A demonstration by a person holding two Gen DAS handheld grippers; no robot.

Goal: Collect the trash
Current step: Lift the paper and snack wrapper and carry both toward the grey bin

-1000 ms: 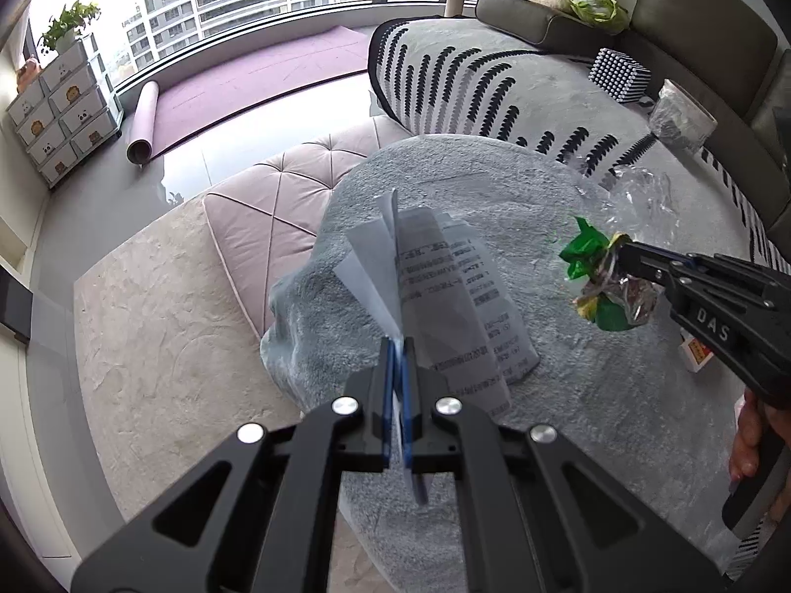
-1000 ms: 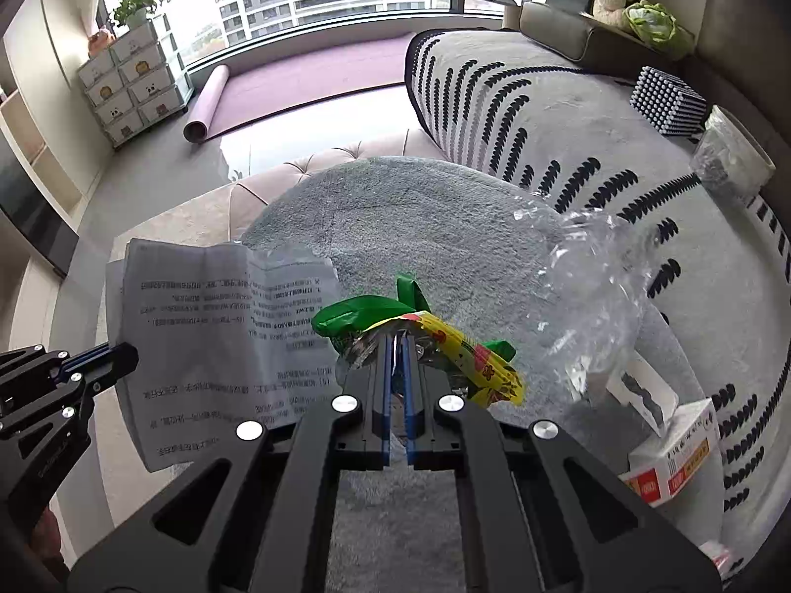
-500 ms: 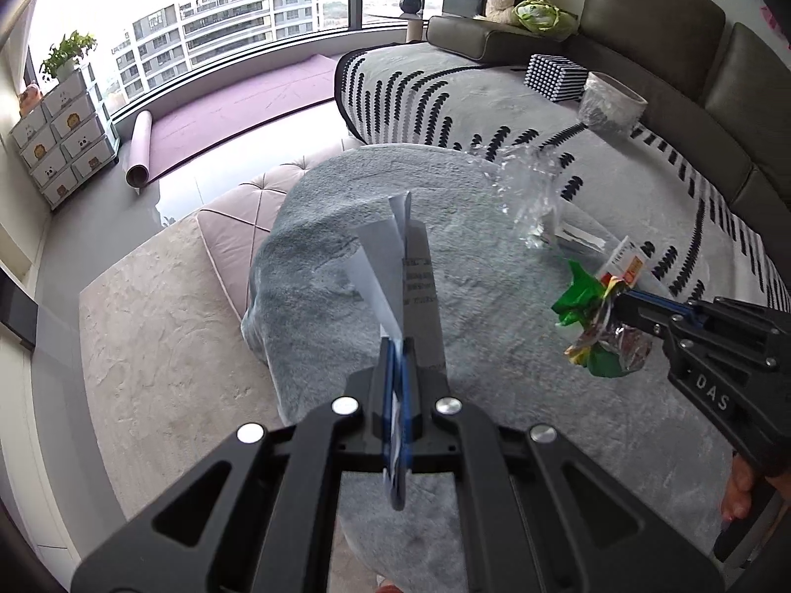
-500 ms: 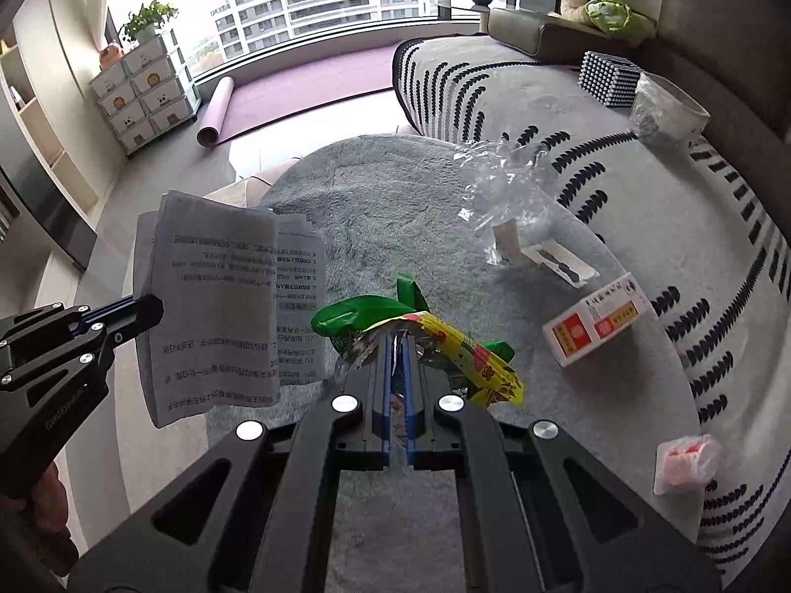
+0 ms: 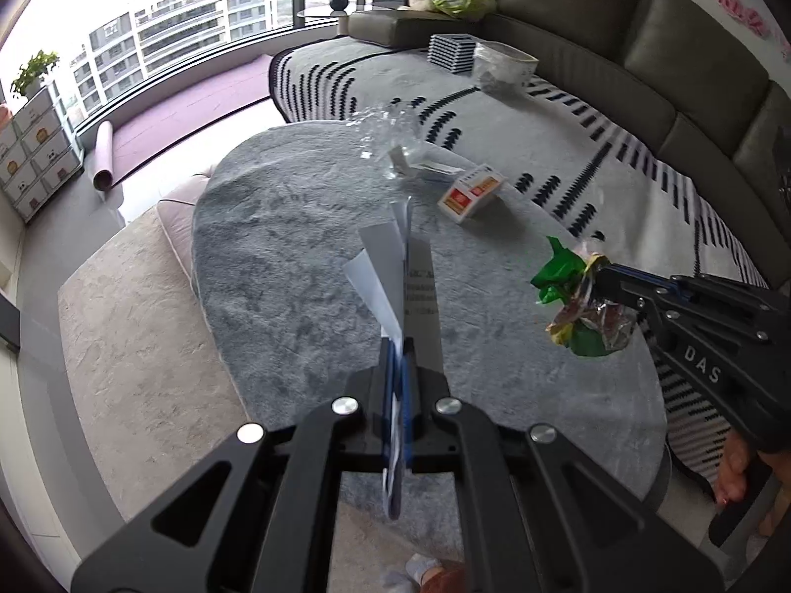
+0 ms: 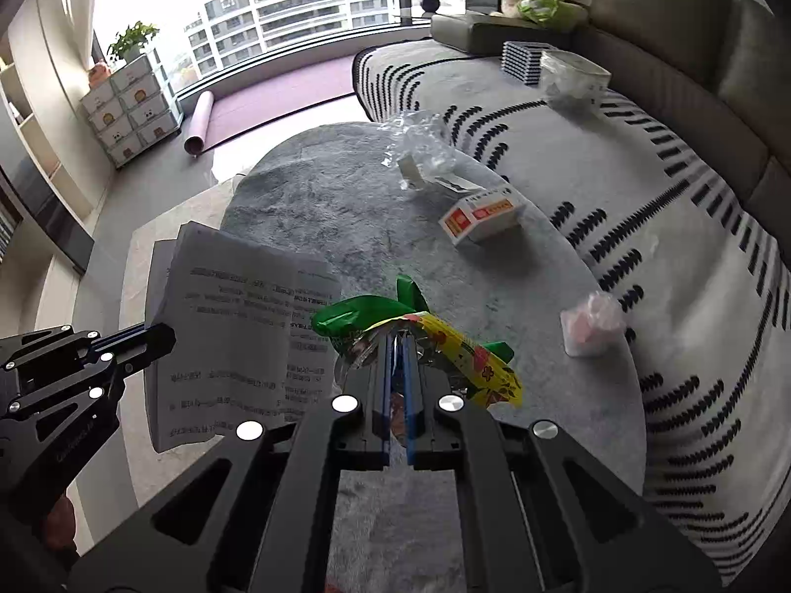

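Both grippers drew back; clear bag (image 6: 425, 148) holds small white packet.

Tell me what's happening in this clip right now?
A person is clearing litter off a grey plush-covered table, with a pair of tongs in each hand. The left tongs are shut on a folded printed paper sheet; the right tongs are shut on a crumpled green and yellow snack wrapper. Both are held above the table. Still lying there: a red and white carton, clear plastic film and a pink wad.
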